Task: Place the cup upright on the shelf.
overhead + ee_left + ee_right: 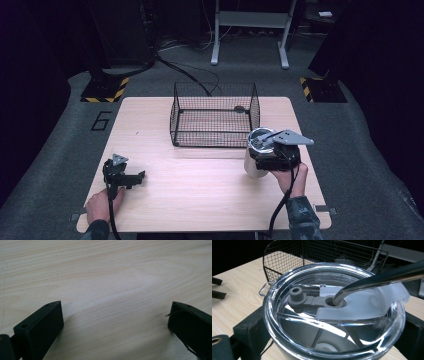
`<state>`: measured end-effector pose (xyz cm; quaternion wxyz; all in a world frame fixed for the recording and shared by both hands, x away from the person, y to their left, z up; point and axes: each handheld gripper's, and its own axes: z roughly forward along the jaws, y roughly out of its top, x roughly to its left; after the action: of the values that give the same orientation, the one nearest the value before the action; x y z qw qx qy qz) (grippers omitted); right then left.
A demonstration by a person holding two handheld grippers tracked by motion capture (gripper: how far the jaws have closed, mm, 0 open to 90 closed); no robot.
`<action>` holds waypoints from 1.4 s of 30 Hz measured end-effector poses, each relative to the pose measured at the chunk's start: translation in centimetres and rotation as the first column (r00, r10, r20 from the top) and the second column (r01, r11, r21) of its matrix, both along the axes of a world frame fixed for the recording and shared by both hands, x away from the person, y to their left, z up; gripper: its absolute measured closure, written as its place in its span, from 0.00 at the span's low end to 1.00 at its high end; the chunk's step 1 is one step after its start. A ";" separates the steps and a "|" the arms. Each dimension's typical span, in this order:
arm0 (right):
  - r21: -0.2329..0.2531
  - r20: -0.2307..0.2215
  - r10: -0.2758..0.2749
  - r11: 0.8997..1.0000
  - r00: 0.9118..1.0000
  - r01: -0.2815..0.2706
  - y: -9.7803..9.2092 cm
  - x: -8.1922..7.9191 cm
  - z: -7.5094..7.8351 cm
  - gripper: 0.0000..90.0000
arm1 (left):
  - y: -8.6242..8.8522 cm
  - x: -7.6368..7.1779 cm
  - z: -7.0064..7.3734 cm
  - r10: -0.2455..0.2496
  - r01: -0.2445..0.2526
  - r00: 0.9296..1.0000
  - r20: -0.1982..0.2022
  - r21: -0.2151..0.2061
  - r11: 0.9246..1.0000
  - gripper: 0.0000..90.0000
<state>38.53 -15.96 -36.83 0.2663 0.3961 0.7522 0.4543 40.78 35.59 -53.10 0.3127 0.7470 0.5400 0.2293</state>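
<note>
A white tumbler point(252, 167) with a clear lid point(332, 315) and a bent metal straw point(382, 277) stands upright at the table's right, just in front of the wire basket's near right corner. My right gripper point(265, 157) is shut on it, one black jaw on each side of the rim point(332, 340). A grey stopper on the lid is flipped open. The black wire basket point(212, 132) point(287, 257) sits at the back middle of the table. My left gripper point(137, 180) rests low at the front left, open over bare wood point(115, 320).
The light wooden table point(200, 190) has free room between the two grippers. A small dark thing point(240, 108) lies inside the basket at its far right. Cables, stand bases with yellow-black tape point(105, 90) and a grey frame point(250, 30) are on the floor behind.
</note>
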 end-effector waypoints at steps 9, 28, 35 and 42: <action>0.006 -0.013 0.033 0.999 0.999 -0.033 1.5 0.6 -0.2 0.04 | 0.0 0.0 0.0 -0.002 0.002 1.000 0.000 0.001 1.000 0.00; 0.021 0.015 0.084 0.996 0.996 -0.084 3.9 2.9 2.3 0.04 | 0.0 0.0 0.0 -0.001 0.001 1.000 0.000 0.000 1.000 0.00; 0.031 0.025 0.086 0.996 0.996 -0.087 4.6 3.4 3.5 0.04 | 0.0 0.0 0.0 -0.002 0.002 1.000 0.000 0.001 1.000 0.00; 0.032 0.034 0.097 0.995 0.995 -0.098 5.3 4.3 4.5 0.04 | 0.0 0.0 0.0 -0.002 0.002 1.000 0.000 0.001 1.000 0.00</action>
<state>42.84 -10.70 -32.30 0.2493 0.3560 0.7584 0.4857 40.79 35.61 -53.10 0.3126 0.7476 0.5393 0.2292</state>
